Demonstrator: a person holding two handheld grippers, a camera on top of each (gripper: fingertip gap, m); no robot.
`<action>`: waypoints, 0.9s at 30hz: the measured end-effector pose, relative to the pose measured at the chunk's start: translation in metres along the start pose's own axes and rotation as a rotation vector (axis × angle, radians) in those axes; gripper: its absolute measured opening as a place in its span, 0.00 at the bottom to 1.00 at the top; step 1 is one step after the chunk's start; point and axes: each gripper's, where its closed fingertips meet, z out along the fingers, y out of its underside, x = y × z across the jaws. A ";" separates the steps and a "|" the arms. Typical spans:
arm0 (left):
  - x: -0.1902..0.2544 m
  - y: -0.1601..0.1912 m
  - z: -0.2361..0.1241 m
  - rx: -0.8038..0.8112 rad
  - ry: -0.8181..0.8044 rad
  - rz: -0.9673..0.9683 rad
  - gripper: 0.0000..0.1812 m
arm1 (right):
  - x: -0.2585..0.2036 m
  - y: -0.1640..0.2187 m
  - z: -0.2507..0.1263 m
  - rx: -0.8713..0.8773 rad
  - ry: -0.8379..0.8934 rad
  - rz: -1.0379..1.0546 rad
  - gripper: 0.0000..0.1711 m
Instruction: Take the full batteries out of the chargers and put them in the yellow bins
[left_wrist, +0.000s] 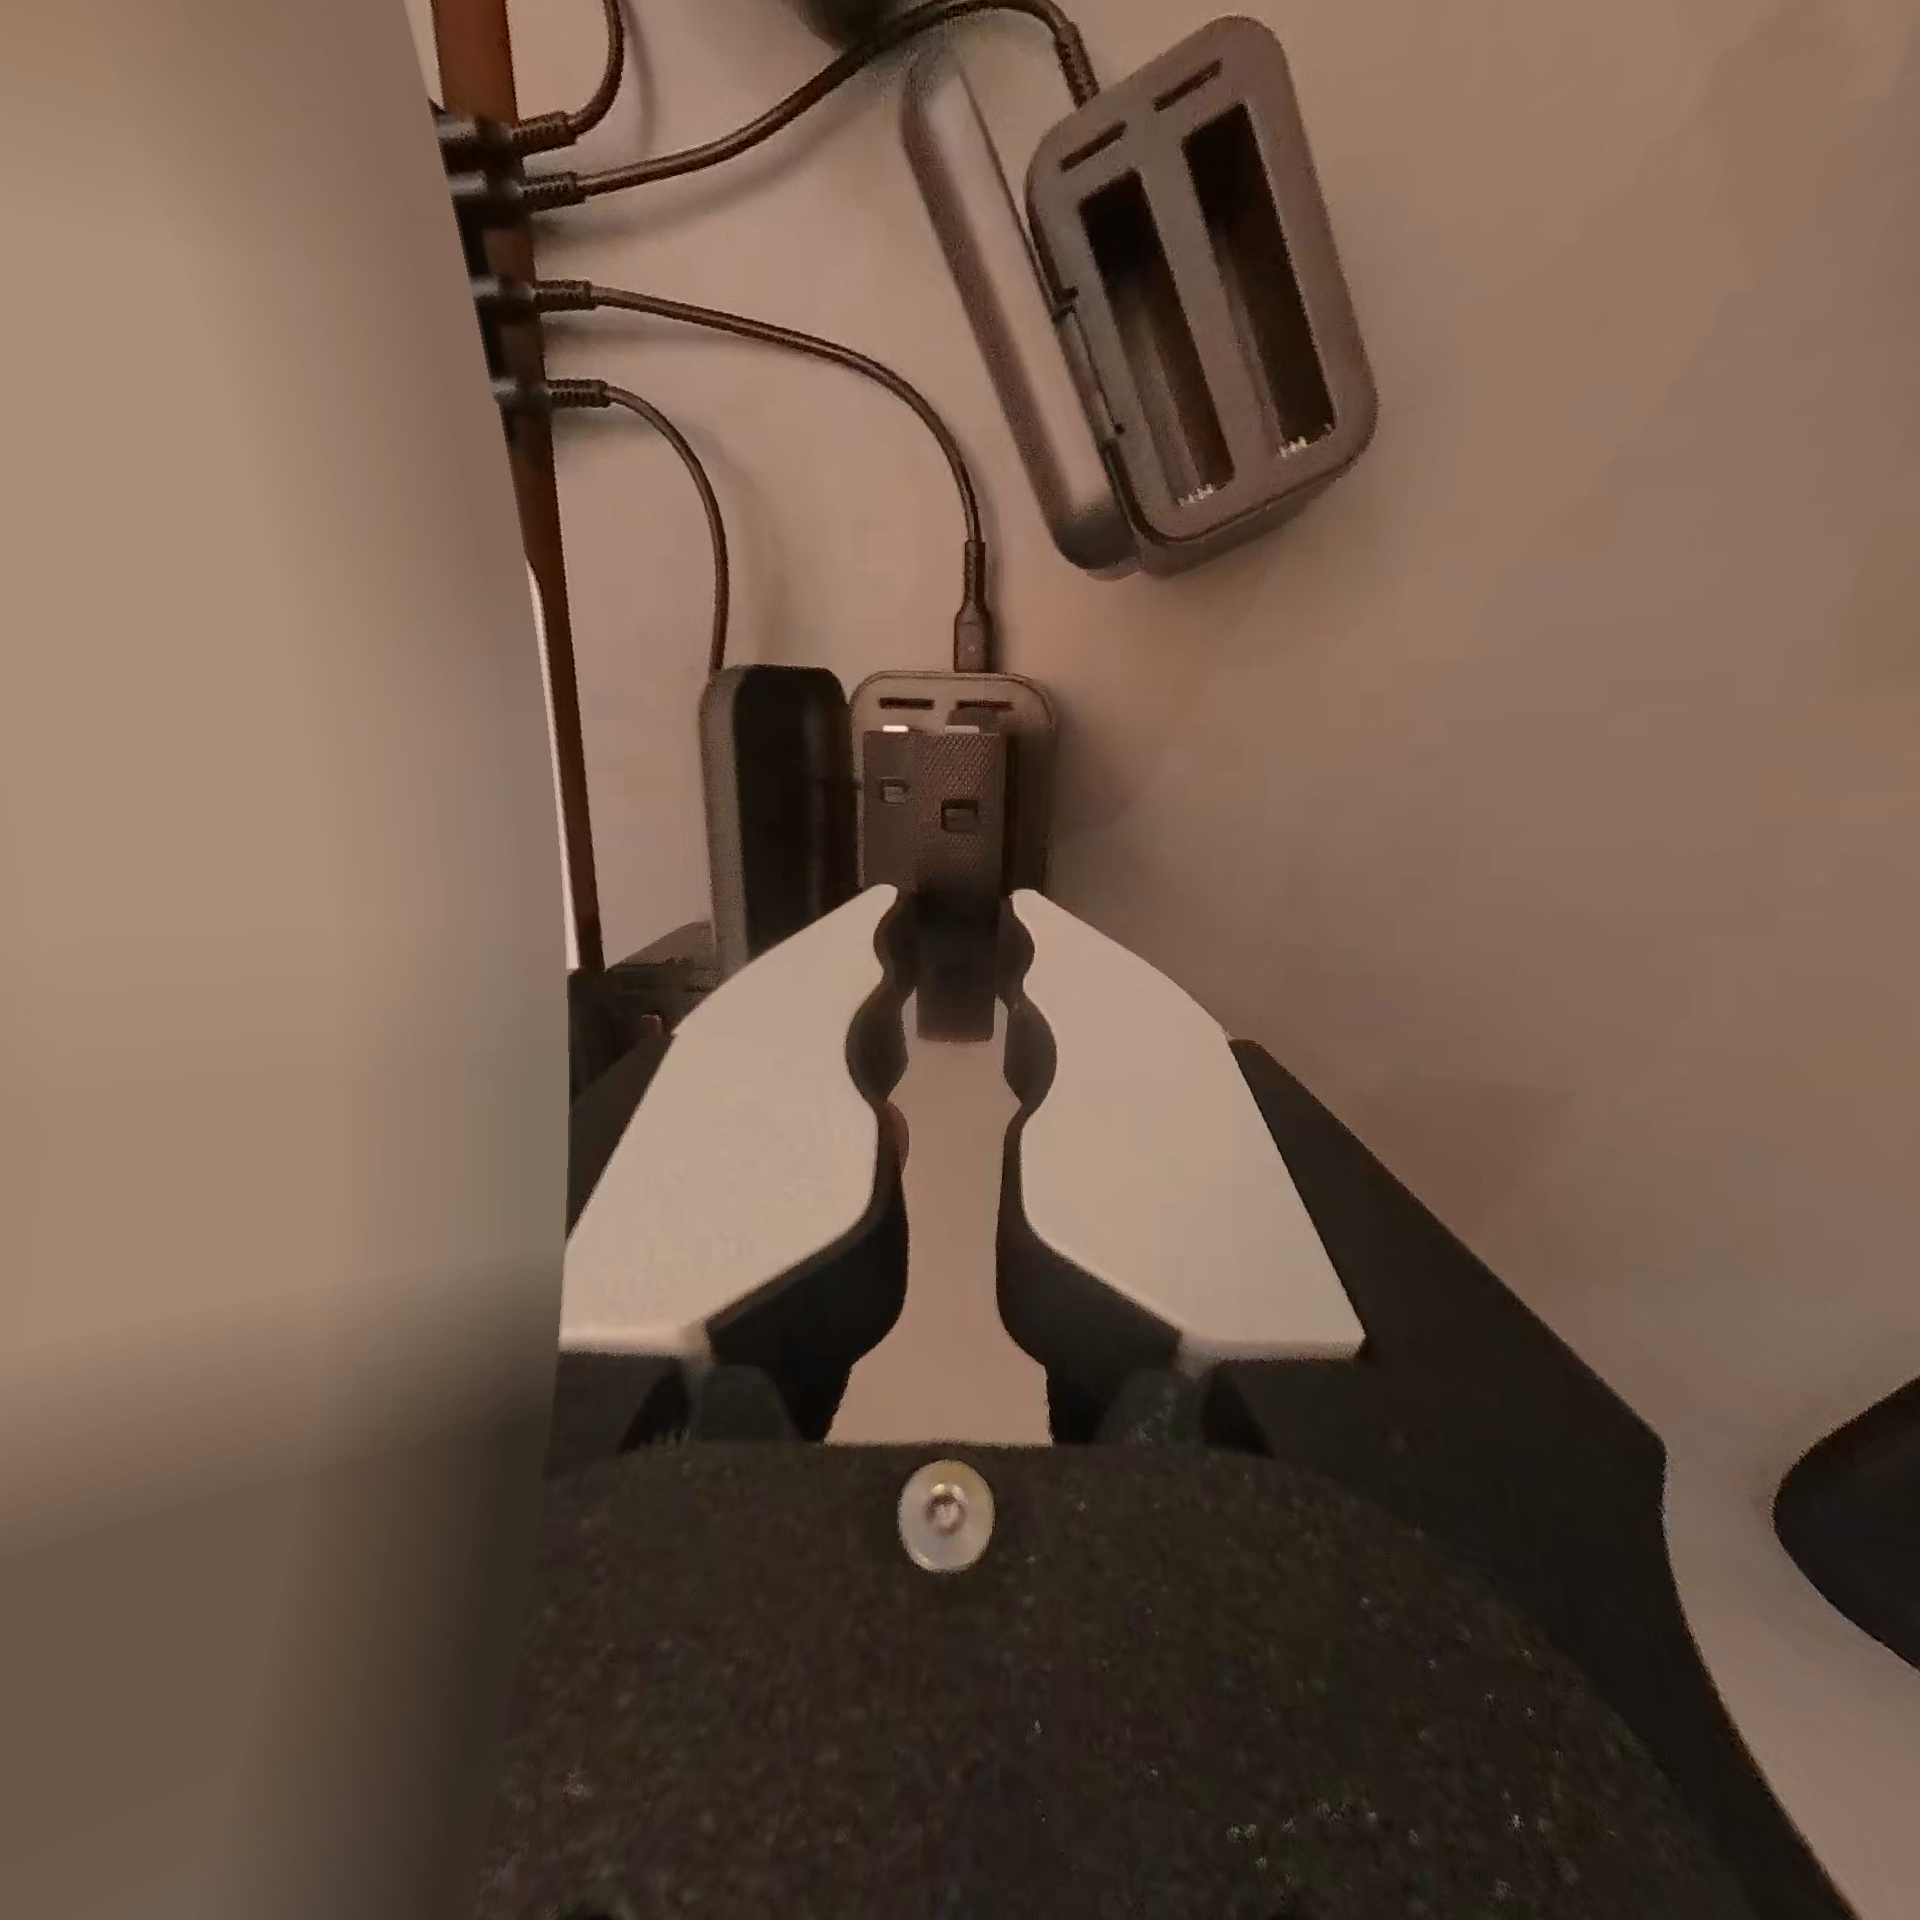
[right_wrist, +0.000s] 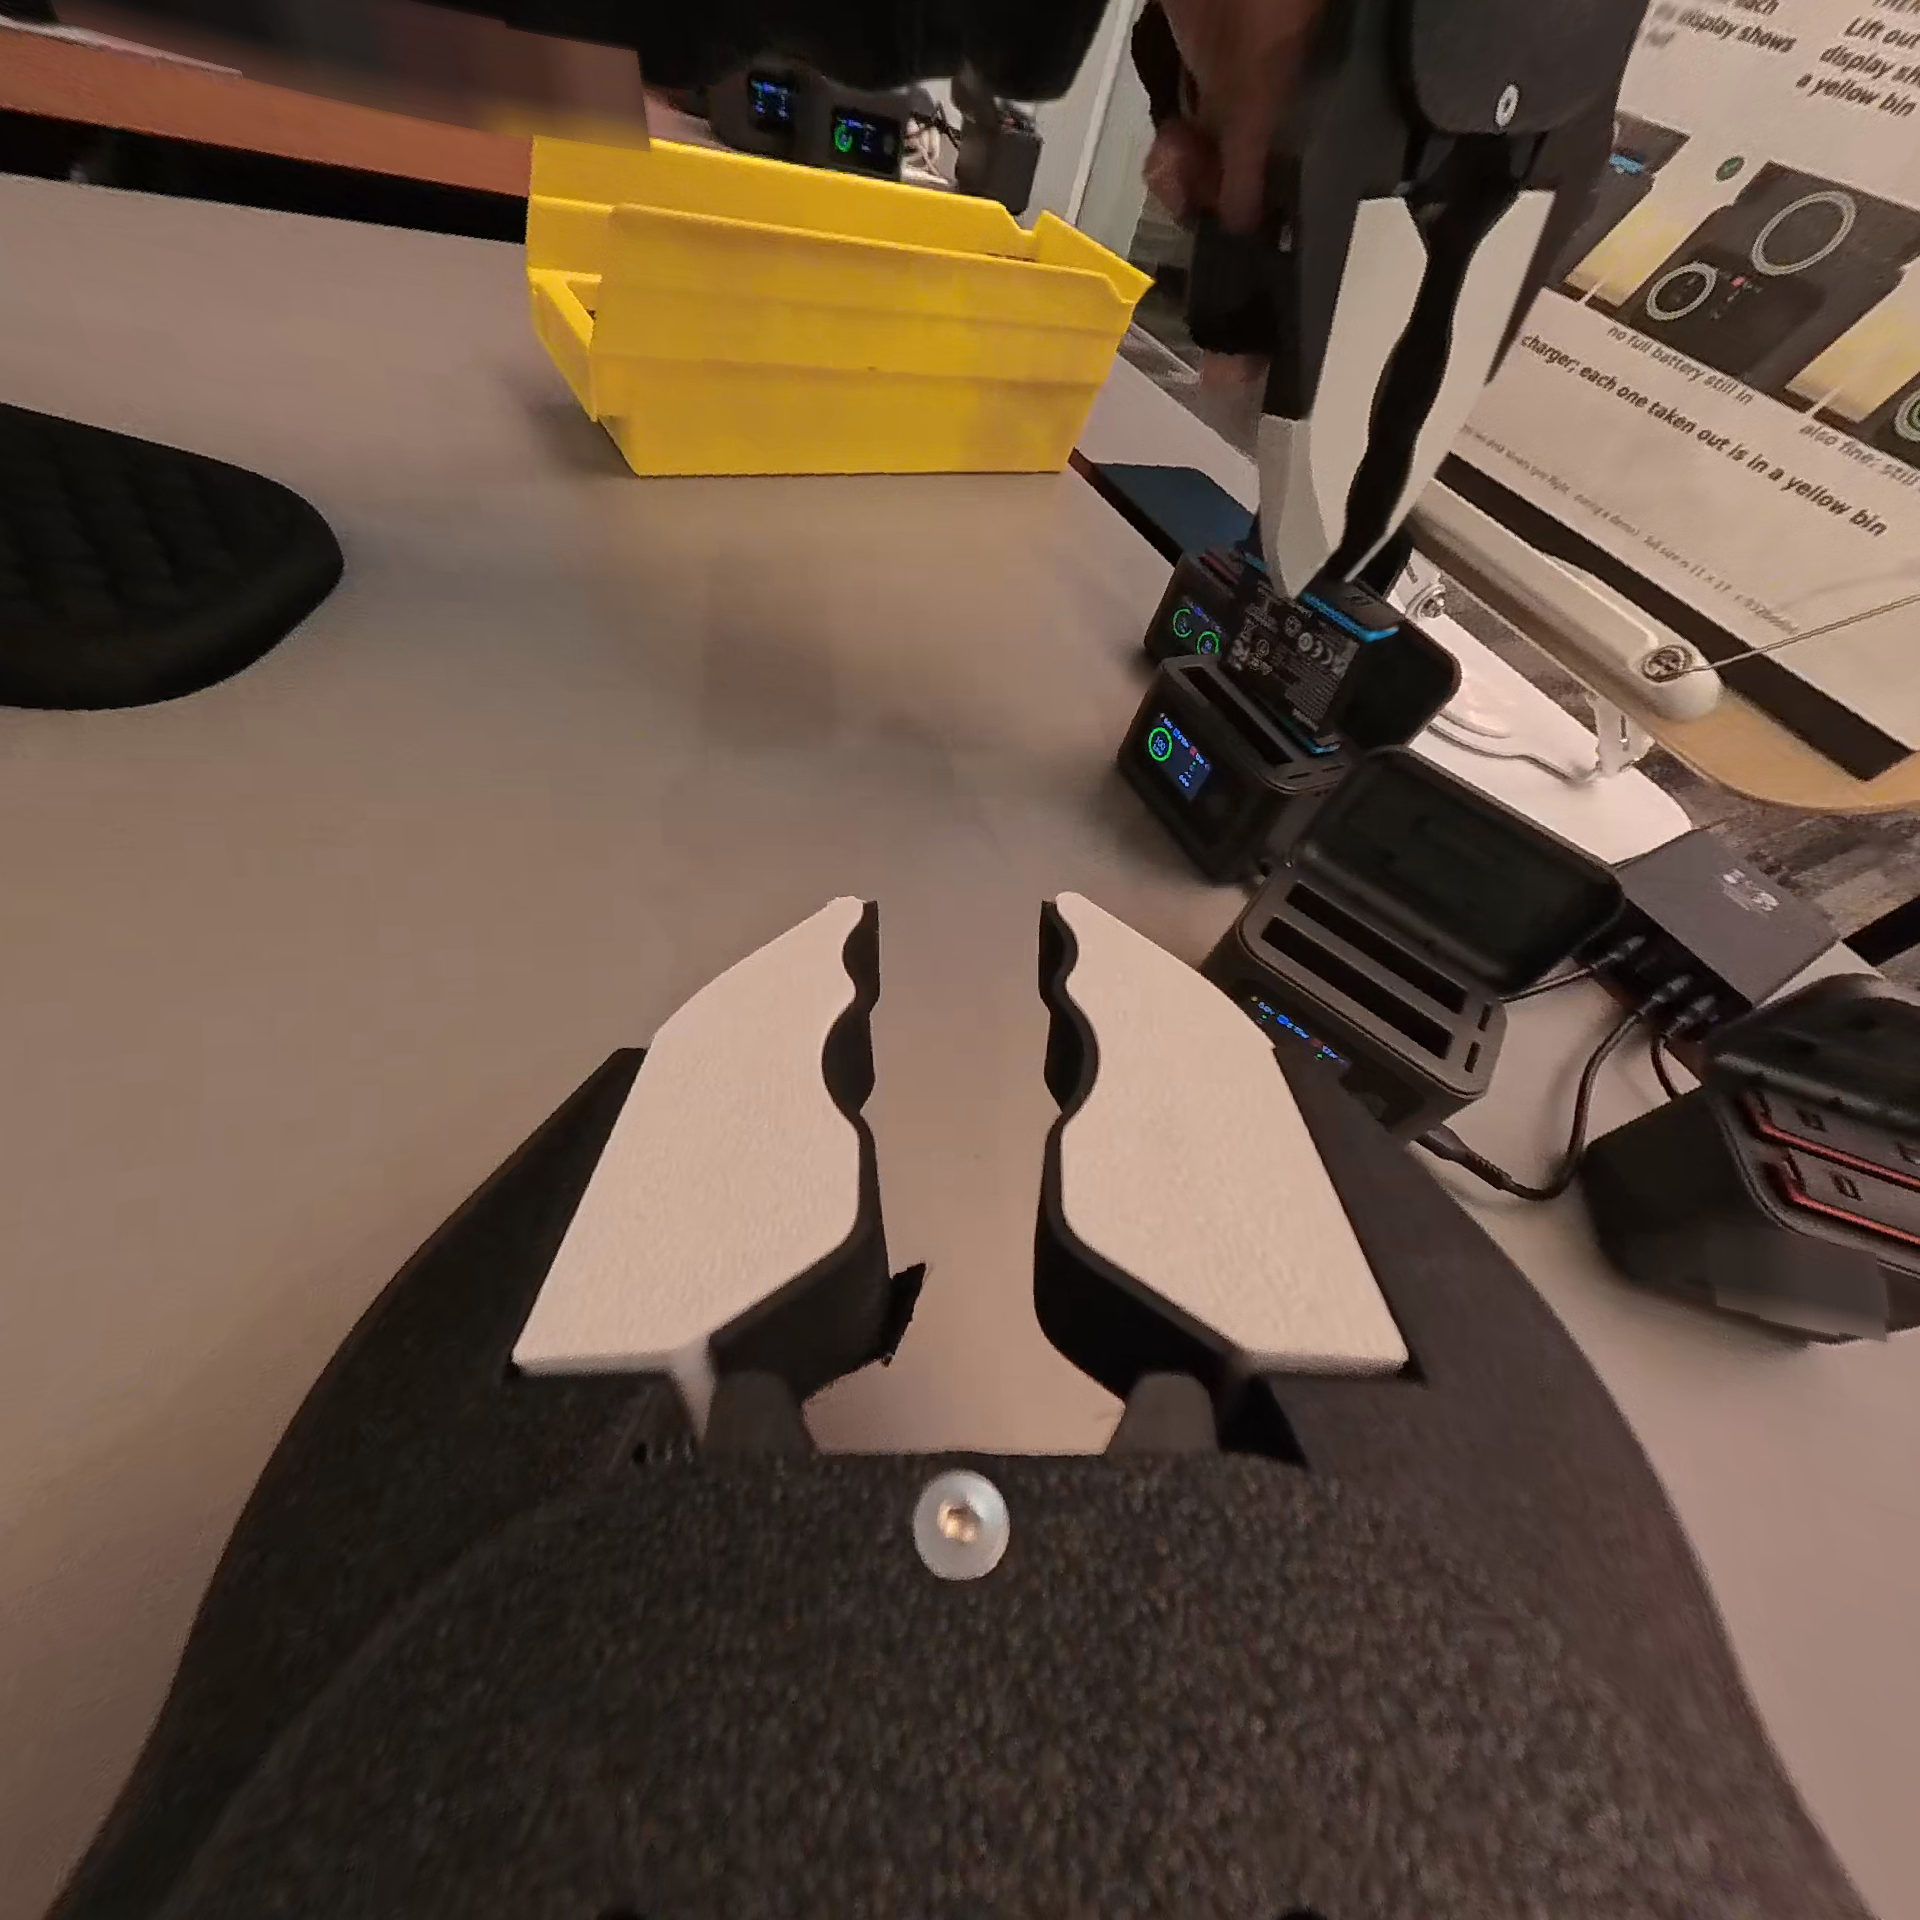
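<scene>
Left gripper (left_wrist: 954, 914)-held battery (left_wrist: 940, 821) above charger (left_wrist: 1023, 727)

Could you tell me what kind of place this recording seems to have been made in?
Probably an office or lab workbench set up as a battery-charging station: a grey table holds several black chargers cabled to a power hub, stacked yellow bins, and a printed instruction poster propped at the side.

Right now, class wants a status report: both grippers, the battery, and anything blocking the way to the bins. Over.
Left gripper shut on battery, lifted above its charger. Right gripper open, empty. Yellow bins across bare table, nothing between.
</scene>
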 end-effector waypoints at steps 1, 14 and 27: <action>-0.003 0.001 0.002 -0.005 0.002 -0.005 0.08 | 0.000 0.000 0.000 0.000 0.001 0.001 0.17; 0.001 0.006 0.011 -0.021 0.123 -0.044 0.08 | 0.002 0.000 -0.001 -0.004 0.006 0.010 0.17; 0.002 0.006 0.030 -0.019 0.152 -0.051 0.08 | 0.002 0.000 -0.001 -0.006 0.007 0.011 0.17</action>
